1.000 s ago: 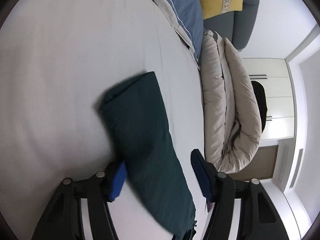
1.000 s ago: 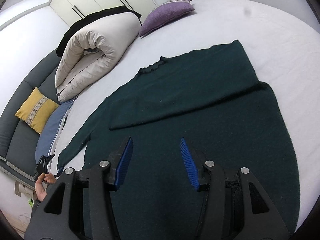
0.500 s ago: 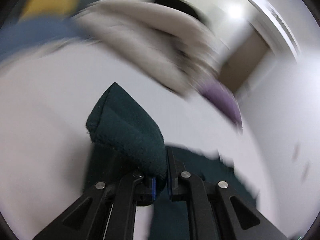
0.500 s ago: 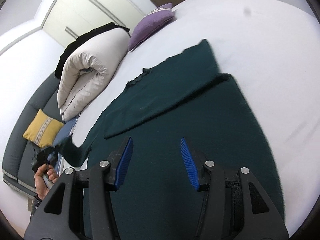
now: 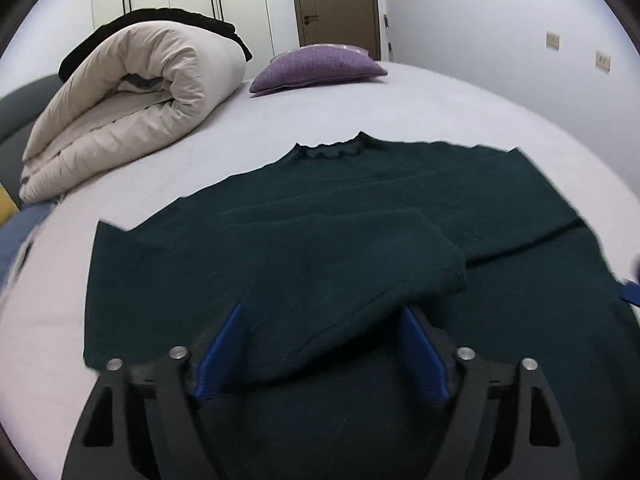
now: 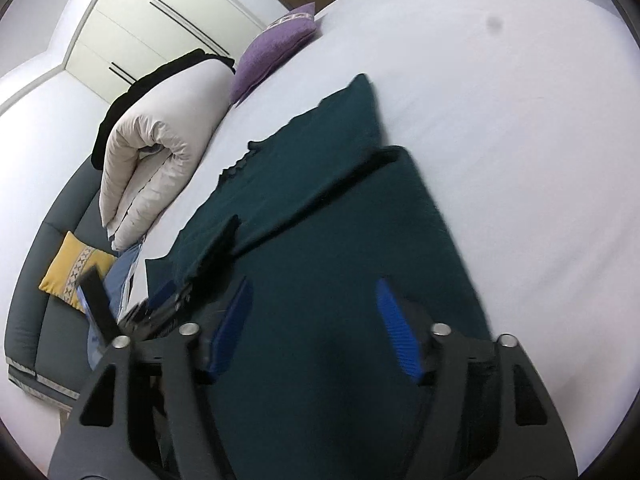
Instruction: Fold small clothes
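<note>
A dark green sweater (image 5: pixel 360 208) lies flat on the white bed (image 5: pixel 420 100), collar toward the far side. Both sleeves are folded in across its body; the left sleeve (image 5: pixel 320 272) lies between the open fingers of my left gripper (image 5: pixel 320 340), released. In the right wrist view the sweater (image 6: pixel 320 220) stretches ahead, and my right gripper (image 6: pixel 314 328) is open and empty just above its lower part. The left gripper (image 6: pixel 168 300) shows at the sweater's left edge there.
A rolled beige duvet (image 5: pixel 132 96) with a black garment on top lies at the far left. A purple cushion (image 5: pixel 320 64) sits at the far side. A grey sofa with a yellow cushion (image 6: pixel 74 268) stands left of the bed. Wardrobe and door lie beyond.
My left gripper closed on the left sleeve, carried it across onto the sweater's body, and has opened, letting it go. My right gripper stayed open and shifted slightly over the sweater.
</note>
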`<state>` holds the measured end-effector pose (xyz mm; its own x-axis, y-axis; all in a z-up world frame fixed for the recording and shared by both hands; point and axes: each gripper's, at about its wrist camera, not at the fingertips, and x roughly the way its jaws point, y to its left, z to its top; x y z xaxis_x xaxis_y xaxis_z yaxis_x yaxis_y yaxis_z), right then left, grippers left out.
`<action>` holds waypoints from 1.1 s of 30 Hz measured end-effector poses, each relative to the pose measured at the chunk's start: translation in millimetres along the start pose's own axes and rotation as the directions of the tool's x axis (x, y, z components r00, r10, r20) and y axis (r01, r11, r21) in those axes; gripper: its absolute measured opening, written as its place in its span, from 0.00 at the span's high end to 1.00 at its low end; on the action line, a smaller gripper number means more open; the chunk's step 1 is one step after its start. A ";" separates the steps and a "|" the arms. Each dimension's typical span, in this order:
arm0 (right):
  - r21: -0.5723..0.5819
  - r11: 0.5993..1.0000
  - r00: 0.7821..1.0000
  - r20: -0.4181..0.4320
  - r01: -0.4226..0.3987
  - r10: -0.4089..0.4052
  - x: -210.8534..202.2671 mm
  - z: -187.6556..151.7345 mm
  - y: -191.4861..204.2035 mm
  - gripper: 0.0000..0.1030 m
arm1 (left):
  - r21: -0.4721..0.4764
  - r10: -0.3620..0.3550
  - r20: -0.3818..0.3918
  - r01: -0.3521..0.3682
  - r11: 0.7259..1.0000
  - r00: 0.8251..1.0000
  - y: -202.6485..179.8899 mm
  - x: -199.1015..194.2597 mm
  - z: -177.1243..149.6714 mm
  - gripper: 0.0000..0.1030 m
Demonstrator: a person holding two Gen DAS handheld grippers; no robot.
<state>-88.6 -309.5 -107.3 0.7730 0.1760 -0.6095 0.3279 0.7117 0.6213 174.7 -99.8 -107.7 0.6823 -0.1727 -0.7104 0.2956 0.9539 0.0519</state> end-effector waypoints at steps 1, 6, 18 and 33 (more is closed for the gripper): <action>-0.016 1.000 1.000 -0.009 -0.012 0.012 7.3 3.9 7.2 0.37 | -0.013 -0.018 0.004 0.018 1.000 1.000 2.5 -12.8 -11.9 0.20; -0.085 0.991 0.991 -0.094 -0.104 0.096 59.1 21.5 59.6 0.37 | -0.110 -0.053 0.026 0.055 0.992 0.998 39.6 -37.6 -42.5 0.18; -0.144 0.989 0.959 -0.285 -0.029 -0.014 188.7 20.6 124.5 0.80 | -0.447 -0.136 0.068 0.152 0.881 0.988 127.3 -37.9 -86.0 0.20; -0.410 0.912 0.993 -0.106 0.011 -0.059 135.3 85.8 173.0 0.94 | -0.530 -0.142 0.128 0.188 0.827 0.982 150.1 -51.9 -90.4 0.21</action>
<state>119.3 -221.0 -40.1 0.6904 0.2046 -0.6939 0.0845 0.9298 0.3582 123.3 74.5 -126.4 0.7132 -0.3362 -0.6152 0.0181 0.8861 -0.4632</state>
